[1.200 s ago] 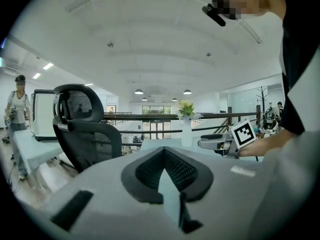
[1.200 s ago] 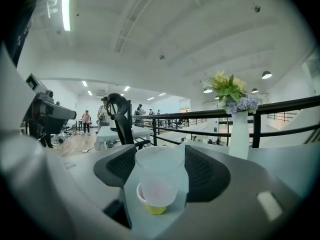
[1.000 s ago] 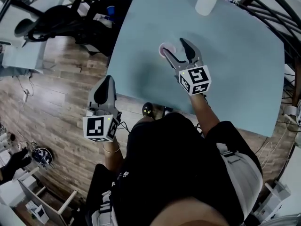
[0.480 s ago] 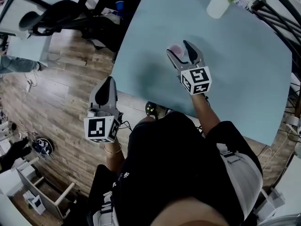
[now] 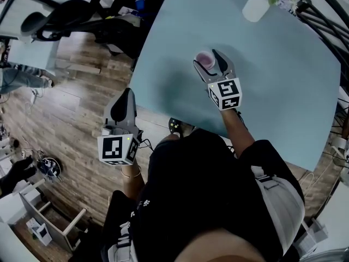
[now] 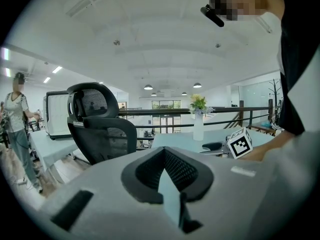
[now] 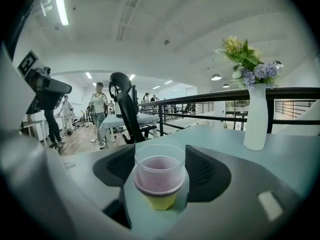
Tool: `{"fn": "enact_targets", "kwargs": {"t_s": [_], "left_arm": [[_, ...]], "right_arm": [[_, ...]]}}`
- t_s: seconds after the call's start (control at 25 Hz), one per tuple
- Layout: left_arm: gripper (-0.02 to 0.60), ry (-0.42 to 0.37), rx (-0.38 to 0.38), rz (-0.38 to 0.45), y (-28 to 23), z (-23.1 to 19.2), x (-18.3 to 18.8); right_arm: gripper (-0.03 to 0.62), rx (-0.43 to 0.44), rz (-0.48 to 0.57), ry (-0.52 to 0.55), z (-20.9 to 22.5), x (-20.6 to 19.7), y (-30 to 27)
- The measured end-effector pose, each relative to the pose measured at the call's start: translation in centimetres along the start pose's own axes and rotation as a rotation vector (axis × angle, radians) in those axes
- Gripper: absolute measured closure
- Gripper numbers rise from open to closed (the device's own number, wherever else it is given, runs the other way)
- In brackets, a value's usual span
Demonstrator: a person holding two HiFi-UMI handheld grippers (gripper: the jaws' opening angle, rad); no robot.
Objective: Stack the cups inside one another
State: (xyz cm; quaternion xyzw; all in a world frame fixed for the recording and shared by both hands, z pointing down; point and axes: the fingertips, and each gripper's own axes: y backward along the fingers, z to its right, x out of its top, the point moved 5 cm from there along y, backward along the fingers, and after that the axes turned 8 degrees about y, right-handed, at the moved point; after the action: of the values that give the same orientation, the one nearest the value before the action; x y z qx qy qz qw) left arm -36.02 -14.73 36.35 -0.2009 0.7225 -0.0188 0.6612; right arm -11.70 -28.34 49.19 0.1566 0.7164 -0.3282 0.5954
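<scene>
Grey right claw (image 7: 161,176): jaws wide apart, one pad each side of the cup stack, no squeeze visible, so not clamped yet. Stack is already nested: clear cup (image 7: 160,159) inside pink cup (image 7: 159,186) inside yellow cup (image 7: 161,201). It stands upright on the table (image 7: 220,144), centred between the pads in the right gripper view. Head view agrees: the stack sits between the jaw tips, mid table.

Step in hand, as I read it: closing in for a grip on the stack. To do it well:
- keep the stack centred so both pads meet it together, otherwise it slides or tips
- set the pads low enough to catch the pink band, not just the clear rim
- close gently, since thin plastic likely flexes and the top cup could pop out
- keep the claw near level and lift straight

Left claw (image 6: 167,184): jaws together, nothing in them, held off the table edge over the wooden floor (image 5: 65,124), idle.

White vase (image 7: 257,119) with flowers stands well apart at the far side, no obstacle. No loose cup seen in any view, so stacking looks near done.
</scene>
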Motion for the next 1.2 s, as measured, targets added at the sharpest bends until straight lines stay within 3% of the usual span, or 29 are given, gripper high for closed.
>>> {"fn": "enact_targets", "kwargs": {"t_s": [0.72,1.0,1.2], "left_arm": [[0.589,-0.006,-0.009,-0.016,0.0,-0.6,-0.2],[0.589,-0.001,-0.033,-0.008,0.1,-1.1,-0.2],[0.589,-0.009,-0.074,0.006,-0.3,-0.8,0.0]], "right_arm": [[0.267,-0.004,-0.007,0.009,-0.1,-0.8,-0.8],[0.269,-0.027,0.074,-0.056,-0.1,1.4,0.3],[0.339,-0.053,0.163,-0.073,-0.4,3.8,2.3]]}}
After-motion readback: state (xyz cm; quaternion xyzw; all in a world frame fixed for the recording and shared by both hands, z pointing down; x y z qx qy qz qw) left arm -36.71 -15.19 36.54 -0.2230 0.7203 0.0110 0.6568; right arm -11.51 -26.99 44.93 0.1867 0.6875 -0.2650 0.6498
